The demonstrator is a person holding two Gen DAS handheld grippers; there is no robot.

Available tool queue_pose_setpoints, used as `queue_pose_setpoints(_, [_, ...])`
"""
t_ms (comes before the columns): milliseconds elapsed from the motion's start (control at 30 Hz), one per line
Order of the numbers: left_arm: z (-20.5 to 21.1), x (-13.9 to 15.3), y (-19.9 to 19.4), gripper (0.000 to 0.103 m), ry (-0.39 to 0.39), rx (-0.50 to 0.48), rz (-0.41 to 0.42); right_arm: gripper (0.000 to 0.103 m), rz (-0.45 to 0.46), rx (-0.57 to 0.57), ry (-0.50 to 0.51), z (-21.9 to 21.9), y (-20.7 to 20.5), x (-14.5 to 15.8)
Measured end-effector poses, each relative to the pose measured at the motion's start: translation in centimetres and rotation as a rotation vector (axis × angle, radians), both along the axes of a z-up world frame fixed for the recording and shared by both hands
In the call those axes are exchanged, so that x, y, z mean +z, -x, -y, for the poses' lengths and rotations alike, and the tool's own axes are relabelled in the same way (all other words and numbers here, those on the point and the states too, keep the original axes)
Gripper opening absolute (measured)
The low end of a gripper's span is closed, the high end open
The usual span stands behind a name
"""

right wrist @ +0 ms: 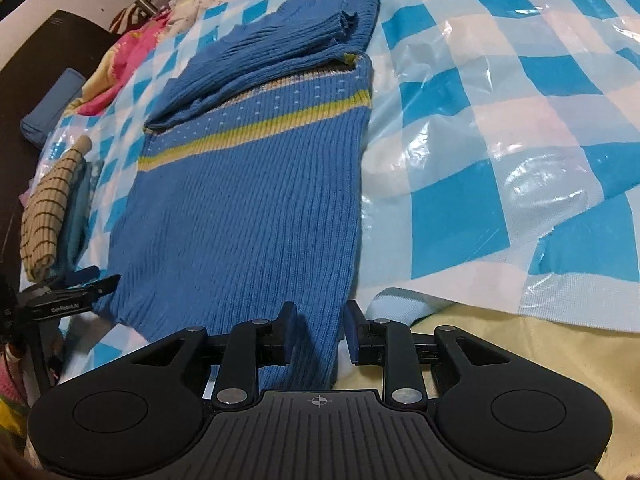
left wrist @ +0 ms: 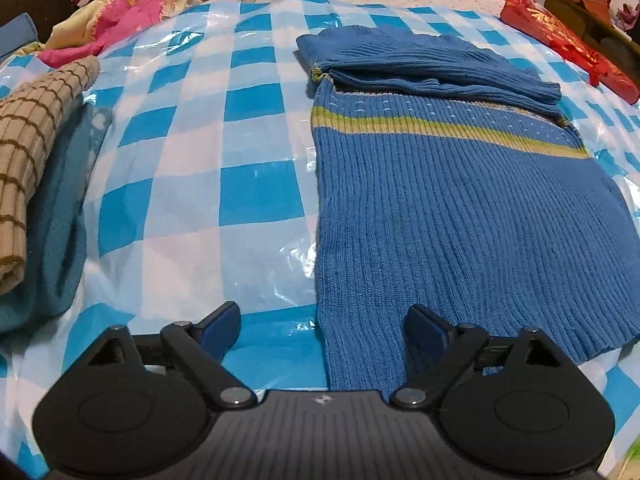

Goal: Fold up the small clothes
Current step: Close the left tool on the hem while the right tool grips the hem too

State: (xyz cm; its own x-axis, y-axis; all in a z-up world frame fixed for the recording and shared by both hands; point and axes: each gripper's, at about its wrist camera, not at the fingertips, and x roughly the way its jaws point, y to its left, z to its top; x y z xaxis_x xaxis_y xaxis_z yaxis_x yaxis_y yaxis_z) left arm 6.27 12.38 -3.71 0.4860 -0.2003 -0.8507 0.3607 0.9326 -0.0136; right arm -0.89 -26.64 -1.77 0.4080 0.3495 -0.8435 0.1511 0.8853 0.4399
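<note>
Left gripper (left wrist: 322, 322) and right gripper (right wrist: 322, 330): black ribbed bodies; round discs; silver pivot screws; blue pads.

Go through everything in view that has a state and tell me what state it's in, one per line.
blue sweater: flat, sleeves folded across the chest
left gripper: open, straddling the hem's corner
right gripper: open, hem between the jaws
checked beige garment: folded, on a teal garment
plastic sheet: spread, wrinkled
</note>
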Motion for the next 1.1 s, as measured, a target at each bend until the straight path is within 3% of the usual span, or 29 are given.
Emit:
queue_pose_setpoints(167, [0.1, -0.4, -0.4, 0.097, 0.005, -0.001, -0.02, 0.027, -0.021, -0.011, -0.073, 0.3, -0.2, -1.1])
queue_pose_setpoints(300, [0.2, 0.2, -0.4, 0.079, 0.055, -0.014, -0.052, 0.029, -0.014, -0.004, -0.098, 0.0, -0.4, -1.1])
queue_pose_setpoints(533, [0.0, -0.1, -1.0, 0.078, 0.09, -0.024, -0.115, 0.027, -0.014, -0.013, -0.12, 0.5, -0.2, -1.2])
queue_pose_setpoints(667, [0.3, -0.2, -0.6, 0.077, 0.068, -0.025, -0.122, 0.027, -0.003, -0.01, -0.122, 0.3, -0.1, -1.3])
queue_pose_setpoints(733, [0.8, 0.0, -0.2, 0.07, 0.049, -0.03, -0.109, 0.027, 0.001, -0.016, -0.135, 0.5, 0.0, -1.3])
queue_pose_setpoints(767, [0.9, 0.2, -0.2, 0.057, 0.066, -0.032, -0.116, 0.027, 0.001, -0.019, -0.143, 0.6, 0.1, -1.3])
queue_pose_setpoints(800, [0.9, 0.3, -0.2, 0.053, 0.086, -0.028, -0.125, 0.027, 0.001, -0.021, -0.148, 0.7, 0.1, -1.3])
queue_pose_setpoints(967, [0.7, 0.5, -0.3, 0.045, 0.107, -0.003, -0.122, 0.027, 0.022, -0.027, -0.141, 1.1, 0.4, -0.7])
queue_pose_setpoints(1100, [0.3, 0.2, -0.2, 0.045, 0.147, -0.006, -0.126, 0.026, 0.001, -0.03, -0.086, 1.1, 0.2, -1.2])
